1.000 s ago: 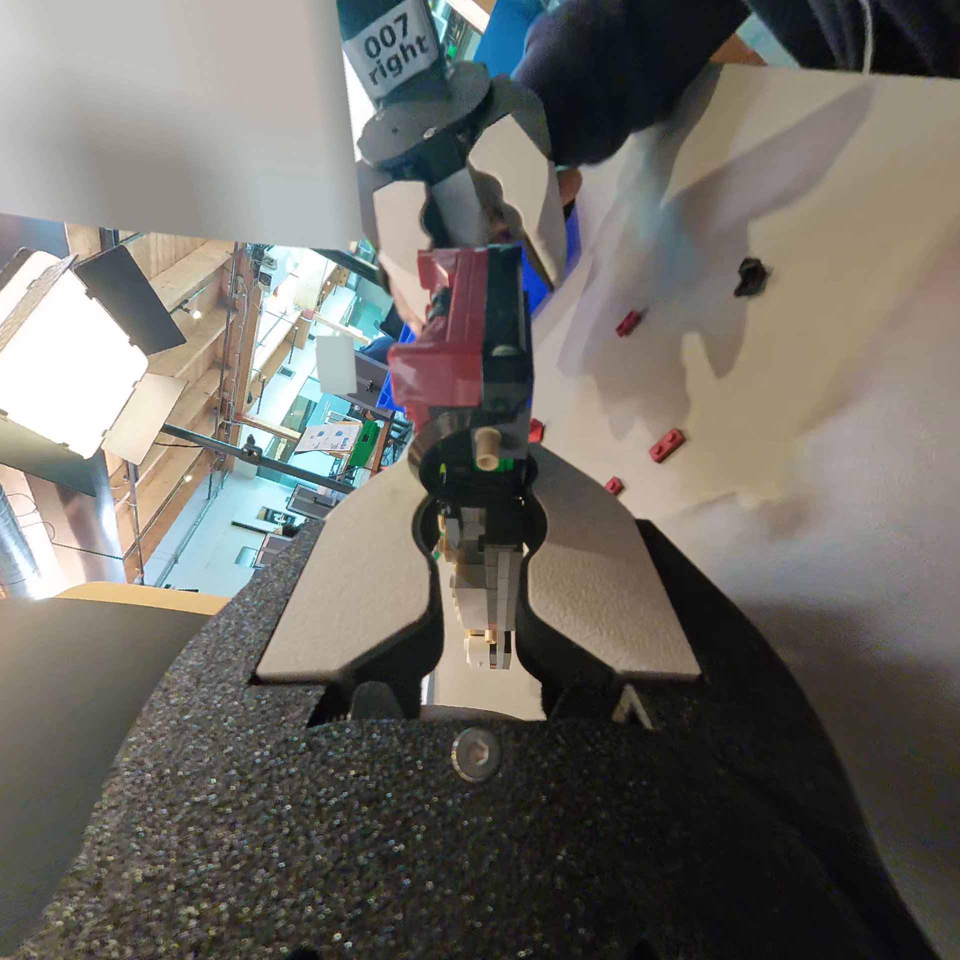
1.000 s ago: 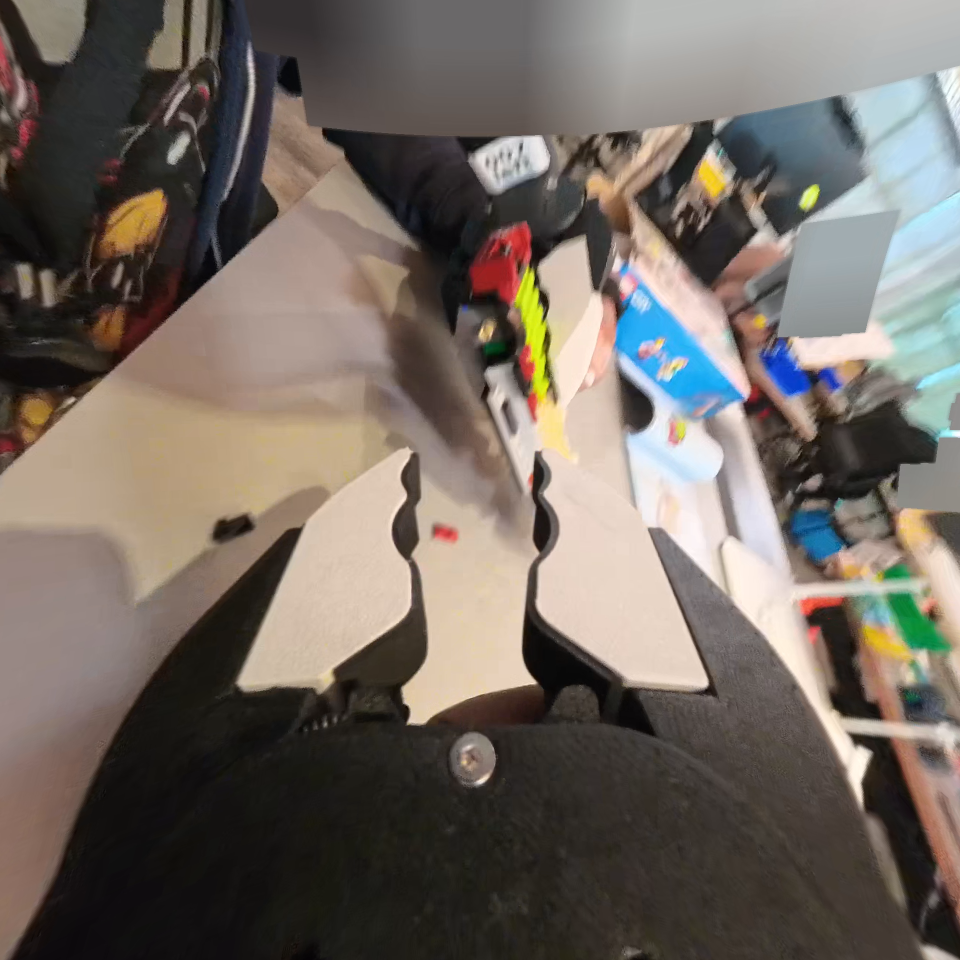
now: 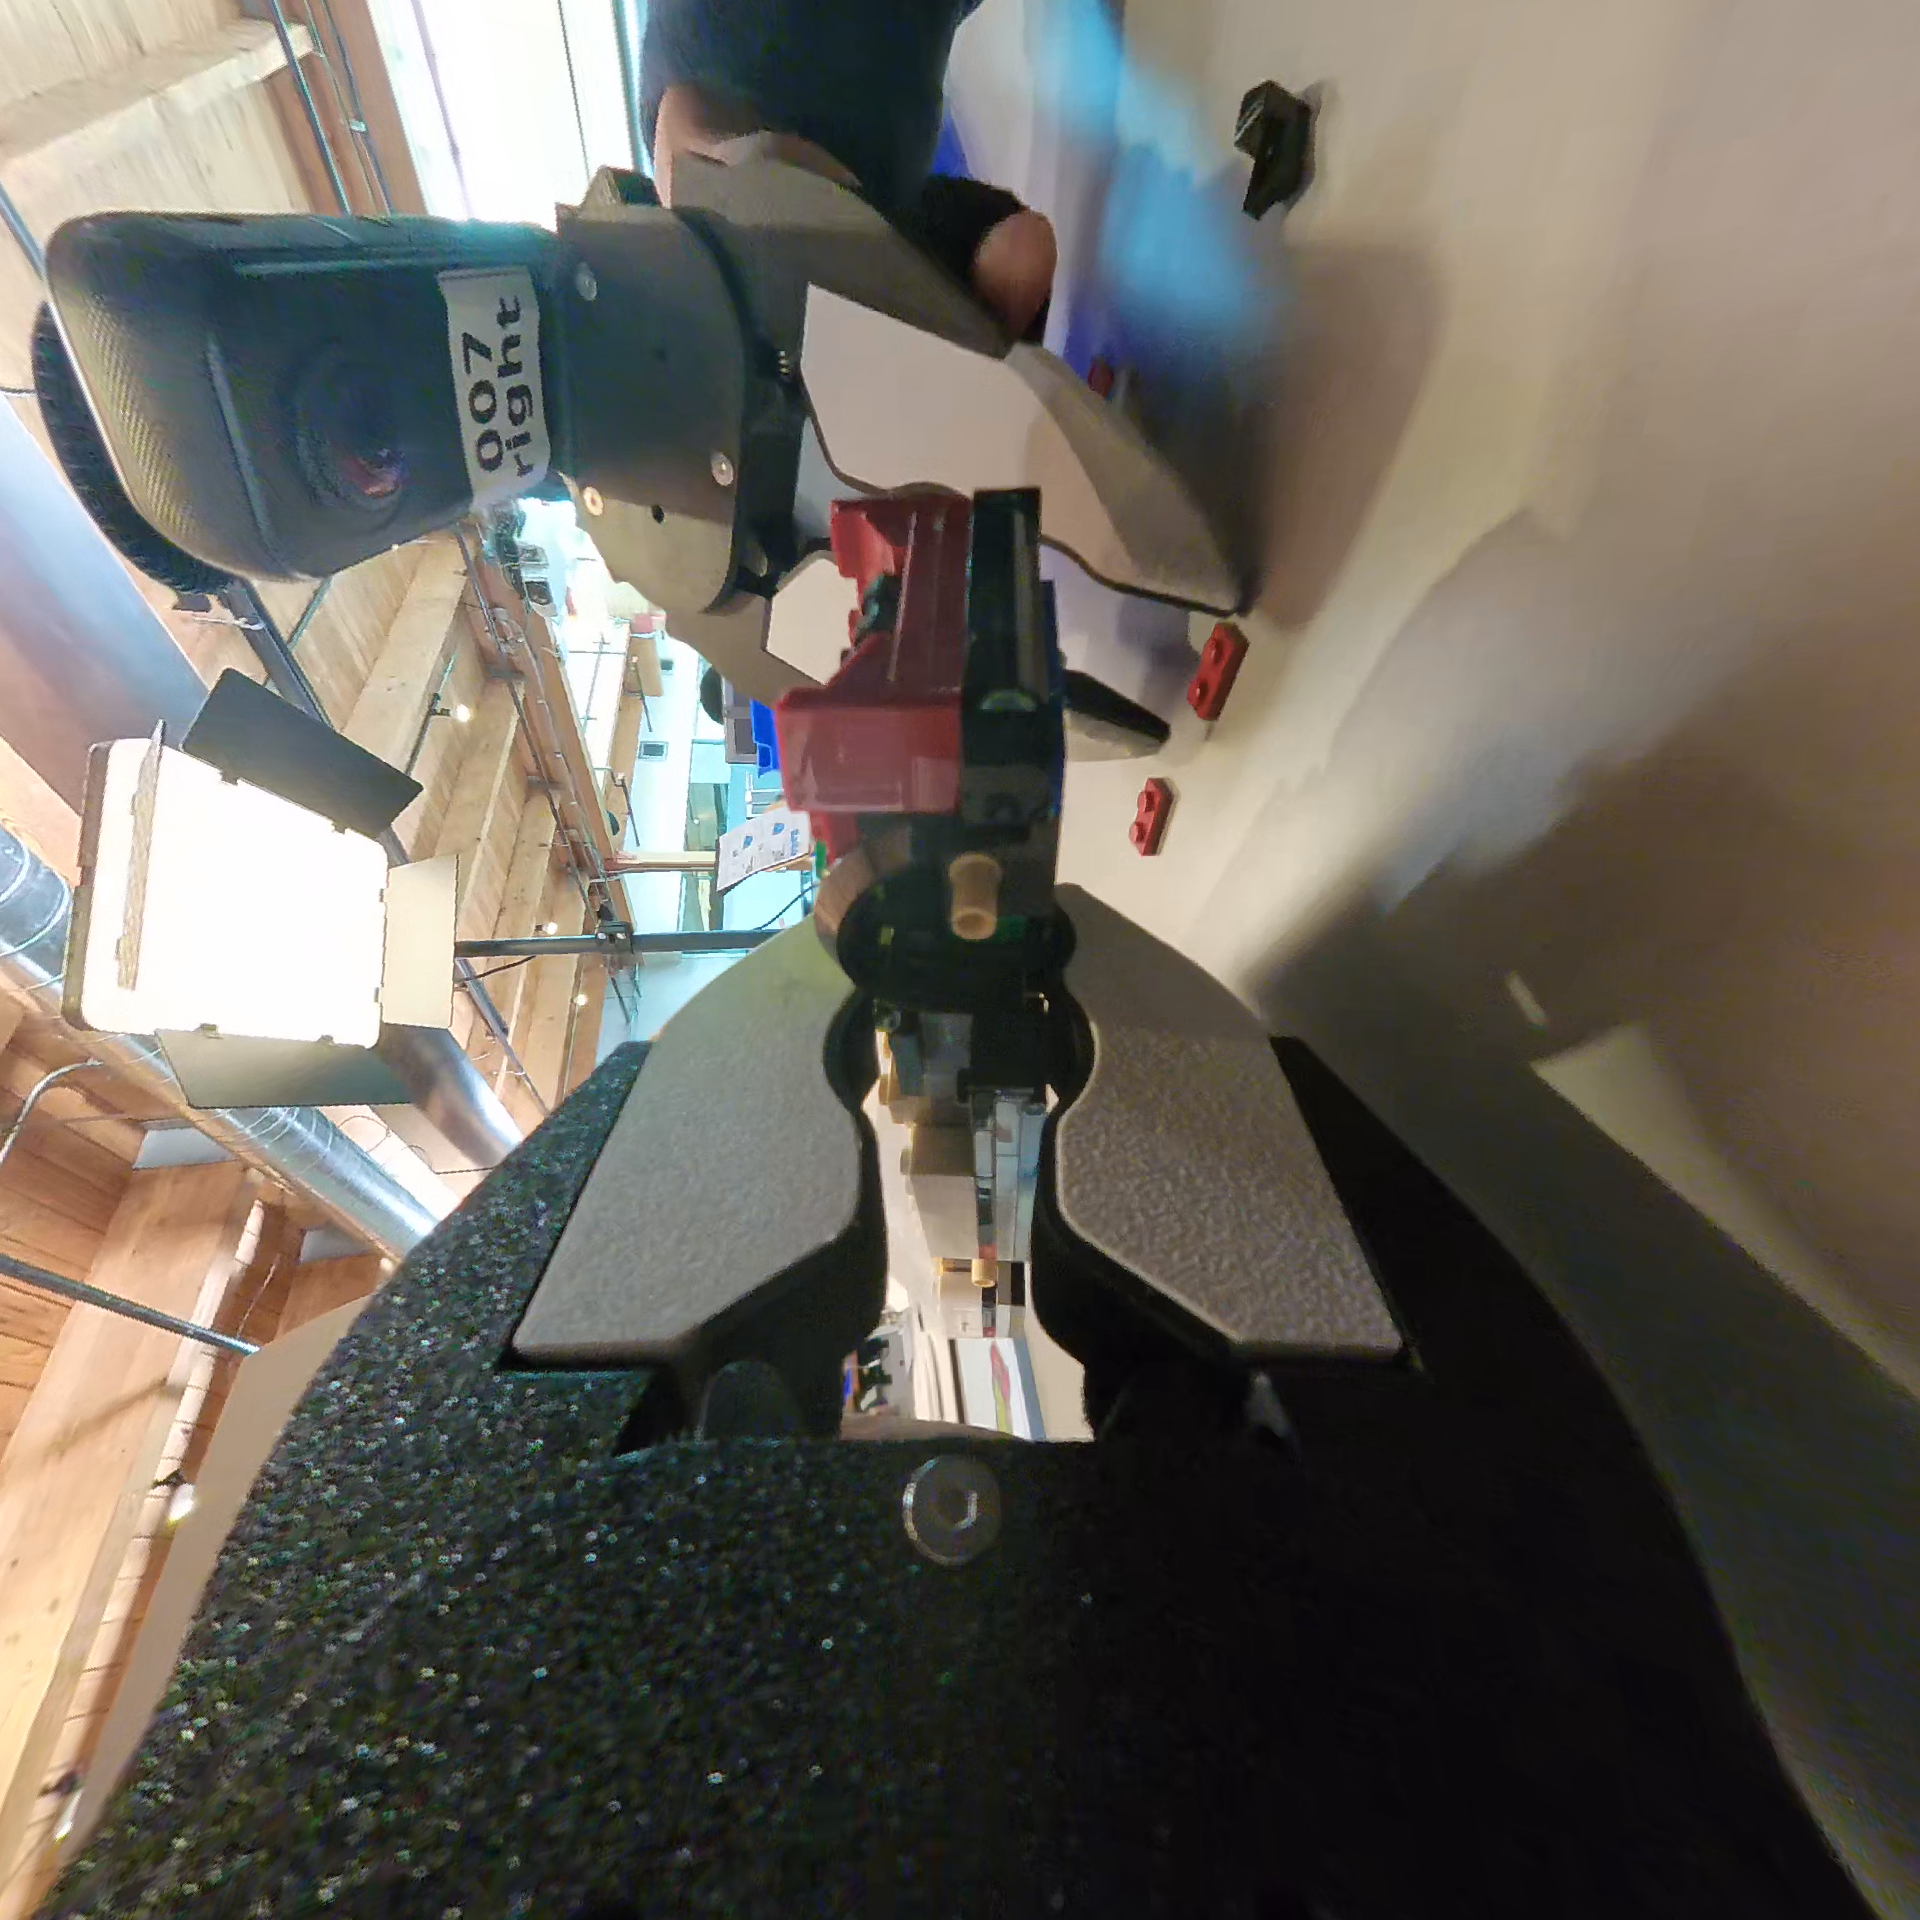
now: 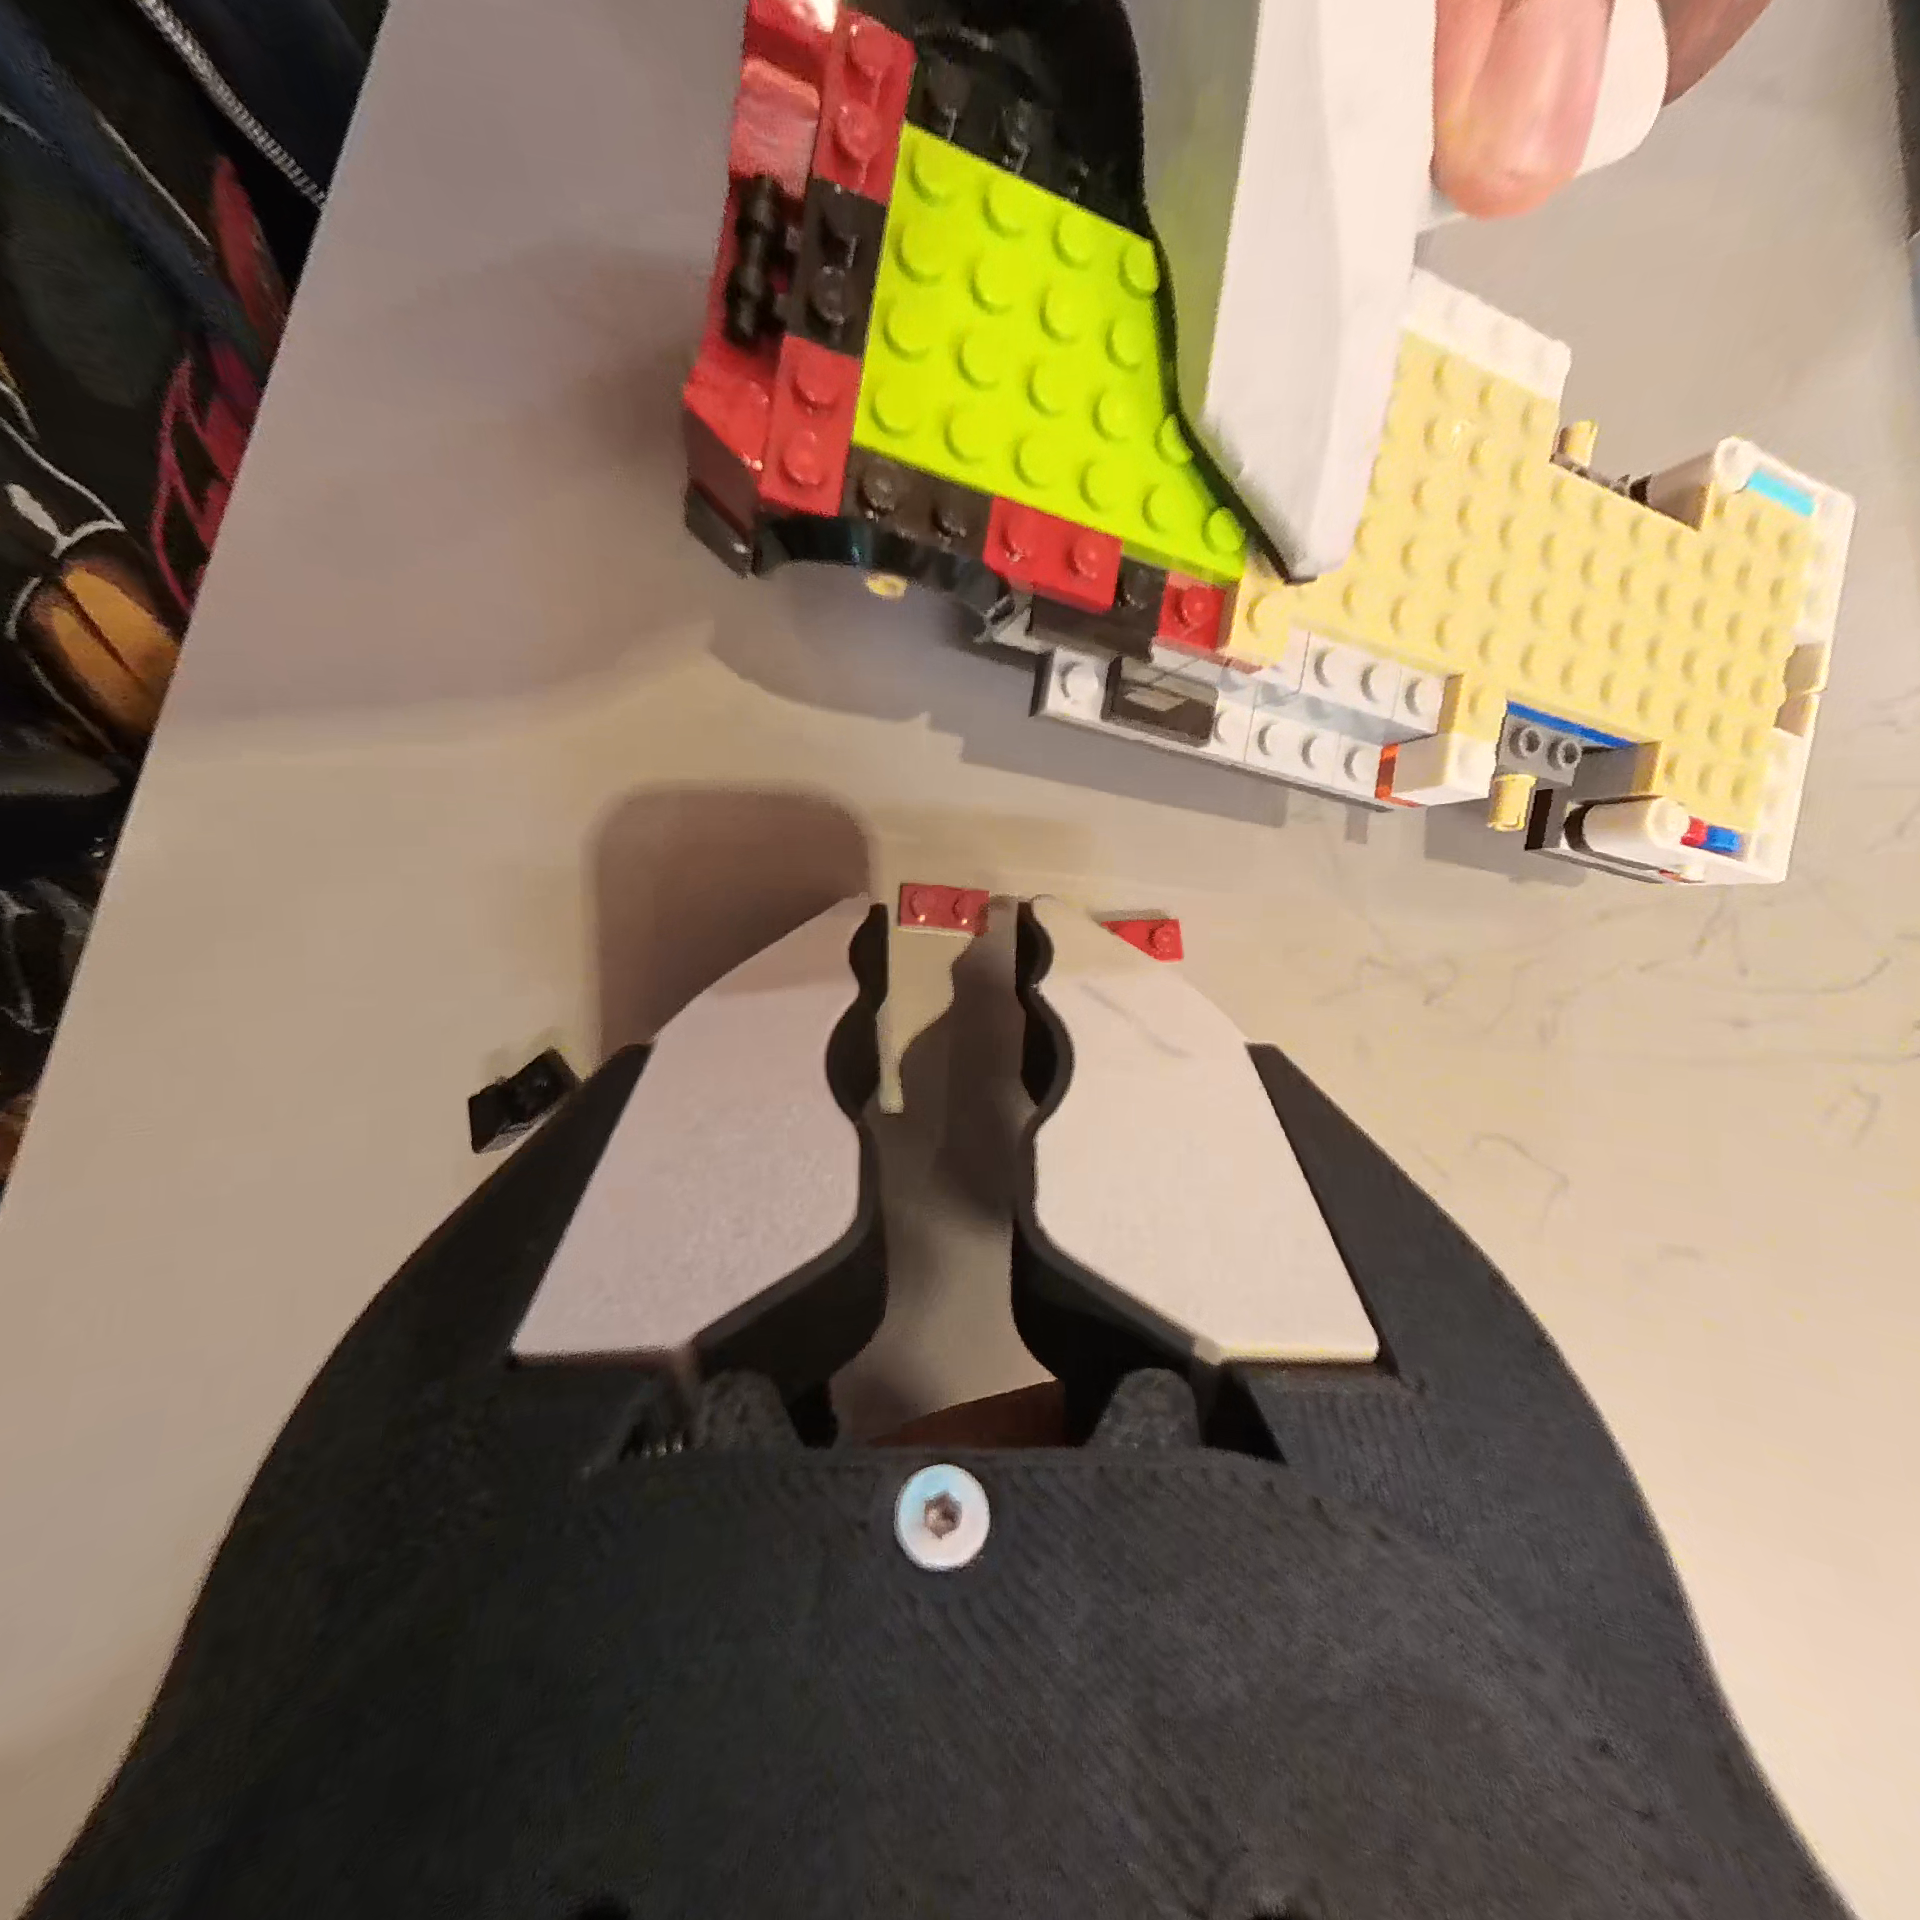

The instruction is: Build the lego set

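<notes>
Two sets of tongs work over one pale bench (image 4: 416, 727). Left tongs (image 3: 961, 997): clamped on a brick-built model (image 3: 966, 727), the pads pressing its black midsection from either side. In the left wrist view the model is seen edge-on, its red and black end running forward past the fingertips and a tan peg (image 3: 971, 899) projecting just ahead of them. In the right wrist view the same model shows its studded face: a lime plate (image 4: 1018, 364) edged in red and black on one side, a cream plate (image 4: 1538, 582) with white and grey bricks on the other, and a left-tongs finger (image 4: 1309, 312) across the join between them.

Right tongs (image 4: 951, 925): jaws narrowly apart, tips low over the bench and gripping nothing. A small red plate (image 4: 940, 906) lies on the bench directly ahead of the gap; whether the tips touch it cannot be told, since the view is blurred there. A second red piece (image 4: 1148, 935) lies just beyond the right-hand fingertip, partly hidden by it. A small black piece (image 4: 514, 1096) lies beside the outer edge of the left-hand finger. The model is well ahead of these tongs, apart from the loose pieces.

Background, left wrist view: a lit studio lamp (image 3: 229, 894) far to the left of the left tongs.
</notes>
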`<state>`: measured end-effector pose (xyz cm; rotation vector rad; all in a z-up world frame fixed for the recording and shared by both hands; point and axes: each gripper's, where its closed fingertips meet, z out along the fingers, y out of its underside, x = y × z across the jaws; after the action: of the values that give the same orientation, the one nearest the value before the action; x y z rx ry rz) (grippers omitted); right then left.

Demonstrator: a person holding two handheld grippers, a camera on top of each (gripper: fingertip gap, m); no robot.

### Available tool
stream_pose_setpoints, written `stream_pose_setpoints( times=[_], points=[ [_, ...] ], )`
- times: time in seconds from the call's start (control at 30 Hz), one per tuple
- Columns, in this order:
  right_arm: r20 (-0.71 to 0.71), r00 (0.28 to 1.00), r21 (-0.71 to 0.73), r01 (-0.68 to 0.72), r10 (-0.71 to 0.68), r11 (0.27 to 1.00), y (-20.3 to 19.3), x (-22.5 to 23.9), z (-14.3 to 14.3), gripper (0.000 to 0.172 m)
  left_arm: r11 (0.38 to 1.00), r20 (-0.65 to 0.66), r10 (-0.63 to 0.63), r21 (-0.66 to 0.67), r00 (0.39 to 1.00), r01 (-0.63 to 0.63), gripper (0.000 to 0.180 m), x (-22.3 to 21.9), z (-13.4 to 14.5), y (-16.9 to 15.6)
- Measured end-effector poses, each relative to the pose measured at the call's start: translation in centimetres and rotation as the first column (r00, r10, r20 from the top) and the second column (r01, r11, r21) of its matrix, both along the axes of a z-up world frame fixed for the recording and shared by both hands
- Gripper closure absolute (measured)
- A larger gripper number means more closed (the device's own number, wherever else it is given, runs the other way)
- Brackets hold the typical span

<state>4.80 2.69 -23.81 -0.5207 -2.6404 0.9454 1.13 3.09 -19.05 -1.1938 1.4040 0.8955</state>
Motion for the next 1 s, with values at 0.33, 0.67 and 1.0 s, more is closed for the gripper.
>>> stream_pose_setpoints(
  times=[0.33, 0.67, 1.0],
  points=[
    [-0.046, 0.998, -0.030, 0.033, -0.035, 0.999, 0.5, -0.5, 0.8, 0.169, 0.999, -0.040, 0.017, 0.044, 0.999, -0.015, 0.153, 0.1, 0.2, 0.5],
    [-0.064, 0.995, -0.002, 0.074, -0.073, 0.997, 0.7, -1.4, 0.9, 0.153, 0.998, -0.030, 0.055, 0.030, 0.998, -0.054, 0.153, -1.5, 0.2, 0.0],
    [0.004, 0.992, 0.037, 0.127, -0.127, 0.991, -0.5, -2.3, -0.1, 0.156, 0.997, -0.039, 0.072, 0.043, 0.997, -0.070, 0.153, -1.8, 0.2, -0.2]
  ],
)
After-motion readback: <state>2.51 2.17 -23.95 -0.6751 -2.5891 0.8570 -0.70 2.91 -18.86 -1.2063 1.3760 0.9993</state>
